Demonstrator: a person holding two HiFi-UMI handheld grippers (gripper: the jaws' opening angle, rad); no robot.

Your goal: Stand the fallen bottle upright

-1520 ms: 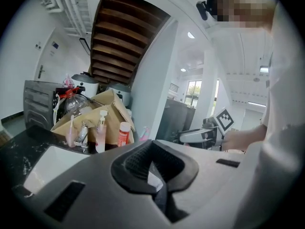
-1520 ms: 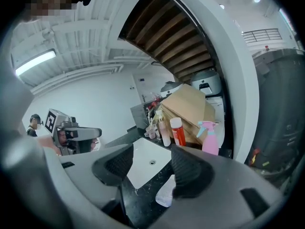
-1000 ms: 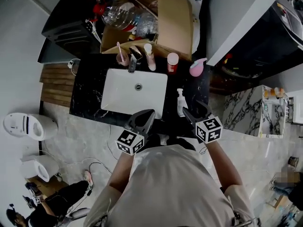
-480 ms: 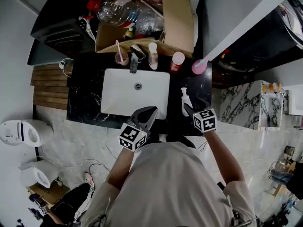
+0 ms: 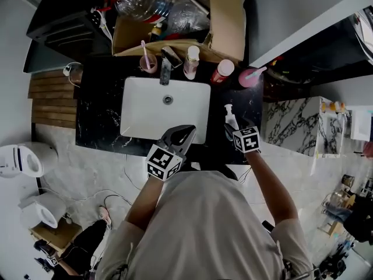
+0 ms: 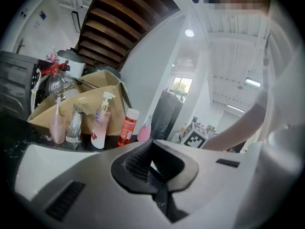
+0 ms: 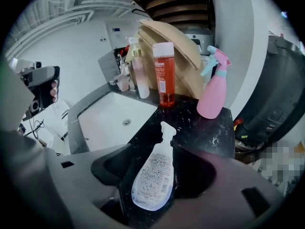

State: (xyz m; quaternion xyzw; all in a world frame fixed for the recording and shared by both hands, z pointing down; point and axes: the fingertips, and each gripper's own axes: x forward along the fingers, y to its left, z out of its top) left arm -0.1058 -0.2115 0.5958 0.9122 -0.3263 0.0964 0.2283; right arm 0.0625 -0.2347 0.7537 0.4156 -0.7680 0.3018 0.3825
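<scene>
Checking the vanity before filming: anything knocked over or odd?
Yes. The clear pump bottle lies on its side on the black counter right of the sink; the red bottle and pink spray bottle stand upright.

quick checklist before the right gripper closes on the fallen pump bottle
1. Fallen bottle lies on its side between the right gripper's jaws: ok.
2. Right jaws are apart, have just been opening, and their pads do not press on the bottle: ok.
3. Bare black counter around the bottle to stand it on: ok.
4. Orange bottle and pink spray bottle stand further back, apart from it: ok.
5. Left gripper is out of the way at the sink's near edge, jaws together and empty: ok.
6. Pump locked, no leak: cannot tell.
</scene>
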